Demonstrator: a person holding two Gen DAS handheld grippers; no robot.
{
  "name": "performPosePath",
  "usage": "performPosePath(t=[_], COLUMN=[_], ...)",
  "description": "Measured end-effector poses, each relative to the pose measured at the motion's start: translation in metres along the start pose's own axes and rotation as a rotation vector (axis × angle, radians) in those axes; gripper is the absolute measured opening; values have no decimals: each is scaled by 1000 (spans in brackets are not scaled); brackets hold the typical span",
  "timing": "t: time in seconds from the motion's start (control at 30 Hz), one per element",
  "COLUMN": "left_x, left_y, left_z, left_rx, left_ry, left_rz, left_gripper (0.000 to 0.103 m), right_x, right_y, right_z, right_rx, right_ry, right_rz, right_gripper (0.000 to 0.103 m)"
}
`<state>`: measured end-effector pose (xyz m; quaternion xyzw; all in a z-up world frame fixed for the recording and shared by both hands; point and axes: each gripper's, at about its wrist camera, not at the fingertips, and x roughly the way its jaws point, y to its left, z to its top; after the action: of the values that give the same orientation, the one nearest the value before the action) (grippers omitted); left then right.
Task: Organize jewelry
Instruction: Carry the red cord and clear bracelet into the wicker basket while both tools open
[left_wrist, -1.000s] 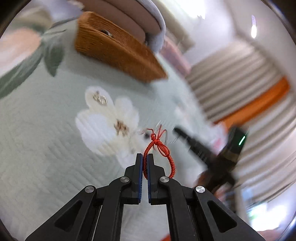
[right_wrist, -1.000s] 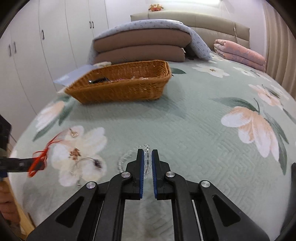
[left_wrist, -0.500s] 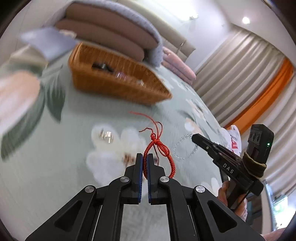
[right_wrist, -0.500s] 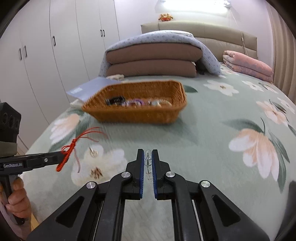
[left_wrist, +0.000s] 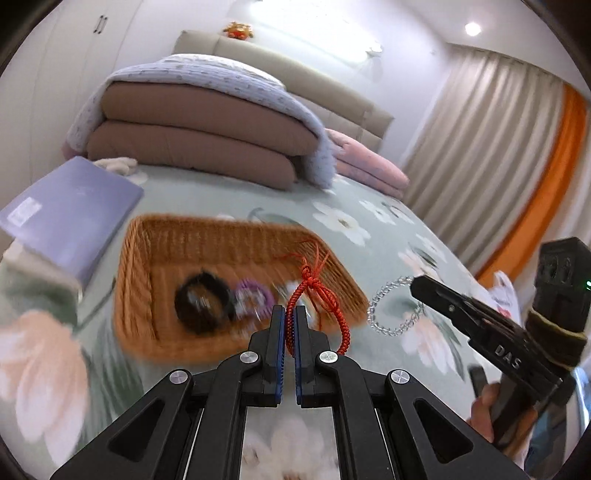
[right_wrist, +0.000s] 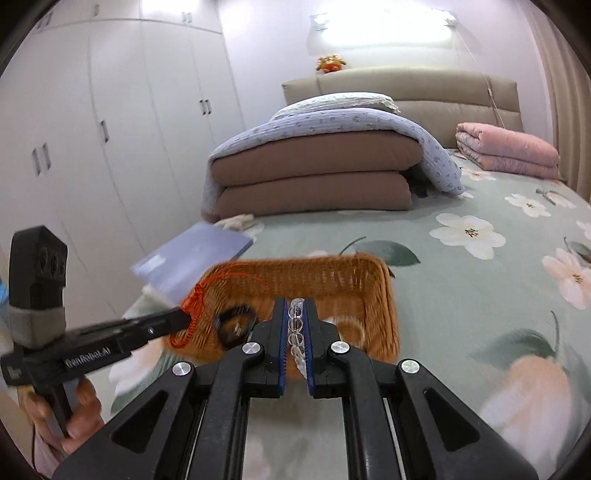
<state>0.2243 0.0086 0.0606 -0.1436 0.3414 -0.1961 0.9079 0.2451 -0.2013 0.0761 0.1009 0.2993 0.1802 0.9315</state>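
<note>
My left gripper (left_wrist: 289, 314) is shut on a red braided cord bracelet (left_wrist: 325, 295), held in the air over the near edge of a wicker basket (left_wrist: 147, 325). The basket holds a black bracelet (left_wrist: 201, 301) and a purple one (left_wrist: 253, 295). My right gripper (right_wrist: 296, 306) is shut on a clear bead bracelet (right_wrist: 297, 328), also near the basket (right_wrist: 380, 295). The bead bracelet hangs from the right gripper in the left wrist view (left_wrist: 388, 314). The left gripper with the red cord (right_wrist: 195, 299) shows in the right wrist view.
The basket stands on a green floral bedspread (right_wrist: 480, 295). A lilac book (left_wrist: 70, 210) lies left of the basket. Folded brown quilts (right_wrist: 314, 177) and a pink blanket (right_wrist: 509, 151) lie behind it. White wardrobes (right_wrist: 92, 129) stand at the left.
Both grippers have lifted their bracelets off the bedspread and moved forward to the basket, which is much closer now. Both stay shut.
</note>
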Motion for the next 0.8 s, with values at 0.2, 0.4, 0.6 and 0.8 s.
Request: performPosePath(t=[0.2,0.4,0.6,0.8], left_x=[64,102,108,91], left_y=[25,33,33,34], left_z=[28,30,28,28], left_rx=[-59,-45,-22,-22], left_ry=[21,66,59,-2], left_rz=[55,83,114,108], left_gripper=[4,4,10,44], right_x=[68,103,101,74], right_y=[-13,-26,-35,-37], right_z=[9,9,10,4], right_rx=[42,74,108,122], right_ry=[62,96,81,71], right_rz=[-11,-25,-3,19], right_gripper=[10,10,32,38])
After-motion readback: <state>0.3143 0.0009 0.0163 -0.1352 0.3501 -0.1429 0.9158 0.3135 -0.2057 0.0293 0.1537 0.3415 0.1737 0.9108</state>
